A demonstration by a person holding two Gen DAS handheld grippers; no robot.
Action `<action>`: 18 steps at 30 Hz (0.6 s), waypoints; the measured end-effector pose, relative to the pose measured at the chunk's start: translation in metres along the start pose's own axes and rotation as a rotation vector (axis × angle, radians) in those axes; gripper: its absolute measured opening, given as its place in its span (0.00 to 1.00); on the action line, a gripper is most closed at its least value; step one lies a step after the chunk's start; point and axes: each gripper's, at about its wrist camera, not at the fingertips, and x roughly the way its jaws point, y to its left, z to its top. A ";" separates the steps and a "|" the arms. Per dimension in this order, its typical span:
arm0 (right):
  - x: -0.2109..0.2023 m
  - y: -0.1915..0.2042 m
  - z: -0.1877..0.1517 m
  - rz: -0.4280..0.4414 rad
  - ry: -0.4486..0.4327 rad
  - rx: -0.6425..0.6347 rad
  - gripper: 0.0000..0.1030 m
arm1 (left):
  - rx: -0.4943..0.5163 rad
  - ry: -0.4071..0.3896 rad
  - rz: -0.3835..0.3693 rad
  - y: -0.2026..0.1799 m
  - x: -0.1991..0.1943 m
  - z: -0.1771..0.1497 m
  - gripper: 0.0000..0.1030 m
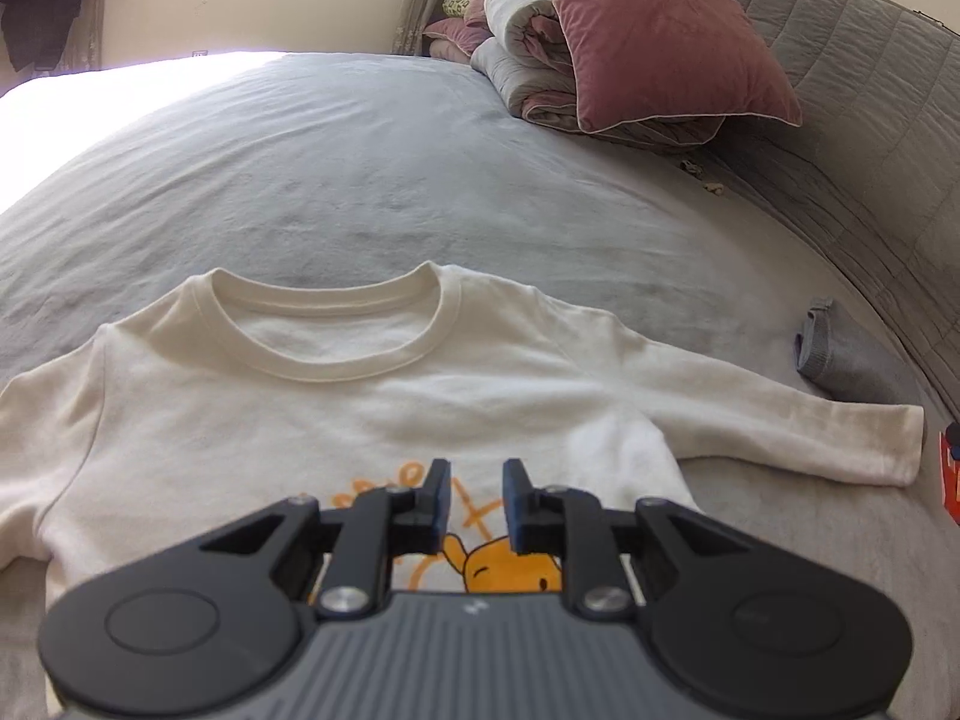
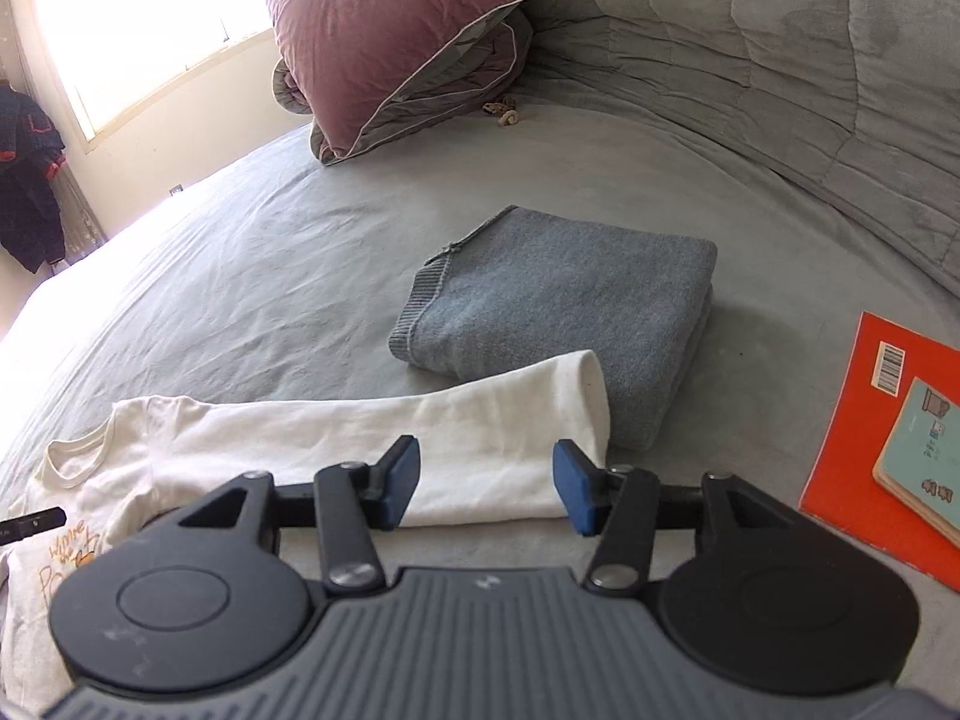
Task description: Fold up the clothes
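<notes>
One garment looks finished already: a grey sweater [image 2: 558,324] sits folded in a neat block on the bed [image 1: 372,180]. The cream long-sleeved shirt [image 1: 360,396] is still spread flat, print side up, collar pointing away and its sleeve [image 2: 372,444] stretched out so the cuff just touches the sweater, so I'd say its folding hasn't begun. The left hand-held gripper [image 1: 475,501] hovers over the shirt's chest with its jaws apart, holding nothing; the right hand-held gripper [image 2: 485,485] is spread wide just above the sleeve. The bedsheet is grey and lightly creased, with a mauve pillow [image 1: 654,30] on rolled bedding, an orange book [image 2: 882,438] nearby, and a bright window [image 2: 144,30].
</notes>
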 end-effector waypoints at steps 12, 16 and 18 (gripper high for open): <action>0.046 0.130 0.000 0.244 0.077 -0.205 0.52 | -0.050 -0.026 0.237 0.115 -0.037 0.005 0.30; 0.084 0.174 0.005 0.269 0.090 -0.279 0.54 | -0.039 -0.026 0.311 0.151 -0.018 0.022 0.37; 0.103 0.194 0.006 0.276 0.094 -0.315 0.59 | -0.054 -0.035 0.316 0.163 -0.007 0.032 0.37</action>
